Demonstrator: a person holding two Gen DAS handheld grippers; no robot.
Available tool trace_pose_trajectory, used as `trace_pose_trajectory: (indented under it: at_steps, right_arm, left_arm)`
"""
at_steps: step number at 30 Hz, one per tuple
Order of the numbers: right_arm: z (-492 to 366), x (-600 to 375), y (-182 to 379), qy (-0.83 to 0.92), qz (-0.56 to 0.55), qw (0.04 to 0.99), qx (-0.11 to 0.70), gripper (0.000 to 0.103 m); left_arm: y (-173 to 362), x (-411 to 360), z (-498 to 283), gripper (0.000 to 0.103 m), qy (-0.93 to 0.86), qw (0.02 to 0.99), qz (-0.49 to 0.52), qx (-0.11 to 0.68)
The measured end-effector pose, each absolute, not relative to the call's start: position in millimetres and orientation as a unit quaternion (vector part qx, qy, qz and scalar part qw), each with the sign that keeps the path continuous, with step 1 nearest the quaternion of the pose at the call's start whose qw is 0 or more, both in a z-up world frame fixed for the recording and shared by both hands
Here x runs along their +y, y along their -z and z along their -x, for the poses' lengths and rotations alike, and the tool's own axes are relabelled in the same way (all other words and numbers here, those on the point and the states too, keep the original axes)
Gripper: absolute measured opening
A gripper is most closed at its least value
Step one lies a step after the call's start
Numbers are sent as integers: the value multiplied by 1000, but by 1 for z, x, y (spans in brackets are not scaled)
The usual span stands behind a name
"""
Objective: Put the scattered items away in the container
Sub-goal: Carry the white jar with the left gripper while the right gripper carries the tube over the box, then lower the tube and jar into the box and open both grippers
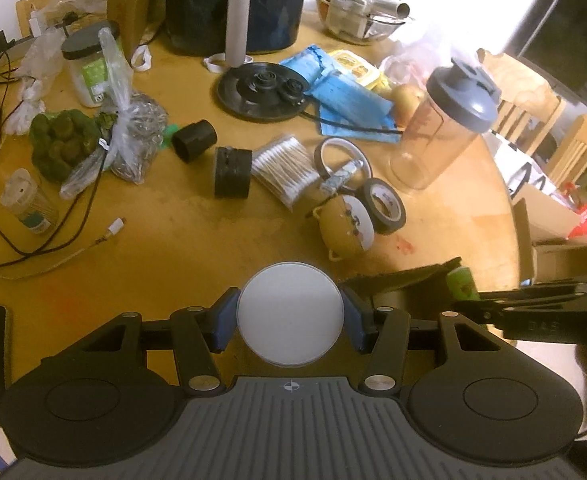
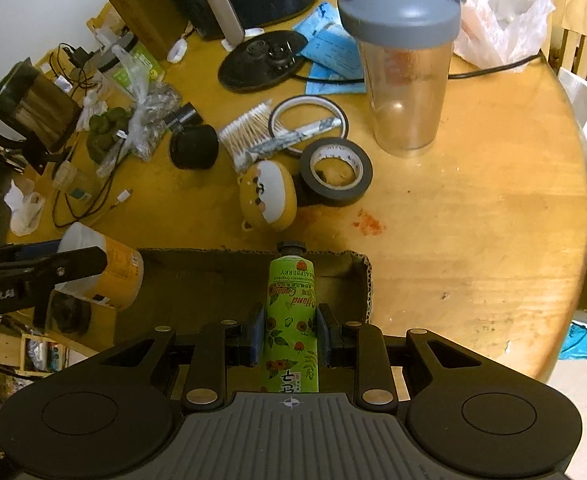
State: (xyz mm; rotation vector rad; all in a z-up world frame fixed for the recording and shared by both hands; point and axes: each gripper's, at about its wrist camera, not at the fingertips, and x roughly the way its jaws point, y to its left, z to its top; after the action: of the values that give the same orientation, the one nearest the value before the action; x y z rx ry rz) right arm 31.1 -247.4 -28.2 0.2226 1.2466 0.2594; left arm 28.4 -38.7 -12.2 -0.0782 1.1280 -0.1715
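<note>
Gripping a green tube (image 2: pixel 291 328) between its blue pads, the right gripper (image 2: pixel 289 334) points steeply down over the open cardboard box (image 2: pixel 197 280) at the near edge of the round wooden table (image 2: pixel 473 240); the tube's black cap sits at the box's far wall and its body lies over the box floor. The left gripper (image 1: pixel 289 320) is clamped on a yellow can (image 2: pixel 105 270) with a white top, whose pale round end fills the gap between the pads in the left wrist view; from the right wrist view the can hangs just at the box's left end. Beyond the box's far wall, still loose on the table, lie a yellow dog-faced pouch (image 2: pixel 267 196), a roll of black tape (image 2: pixel 335 172) touching it, a bundle of cotton swabs (image 2: pixel 247 130), a thin tape ring (image 2: pixel 309 118) and a black cylinder (image 2: pixel 193 146). A clear shaker (image 2: pixel 403 72) with a grey lid stands farther back, right of the tape.
</note>
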Motion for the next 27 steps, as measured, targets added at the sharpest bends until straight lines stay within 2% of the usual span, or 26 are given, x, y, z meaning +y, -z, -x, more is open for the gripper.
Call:
trace_pose_trajectory:
  at_steps: [9, 23, 25, 26, 27]
  right_arm:
    - [-30, -236, 65, -108, -83, 800, 584, 29]
    - [-26, -205, 91, -84, 30, 817, 570, 30]
    - [-24, -201, 89, -86, 45, 820, 564, 40]
    - [-22, -200, 86, -86, 52, 822, 560, 53]
    - [-21, -200, 81, -91, 53, 825, 555, 60]
  left_arm:
    - [39, -48, -25, 53, 84, 844, 0, 529]
    - [69, -63, -27, 53, 67, 844, -67, 528]
    - [70, -66, -27, 53, 66, 844, -79, 526]
    - [71, -68, -27, 53, 66, 843, -85, 527]
    - [71, -69, -27, 53, 67, 842, -89, 528]
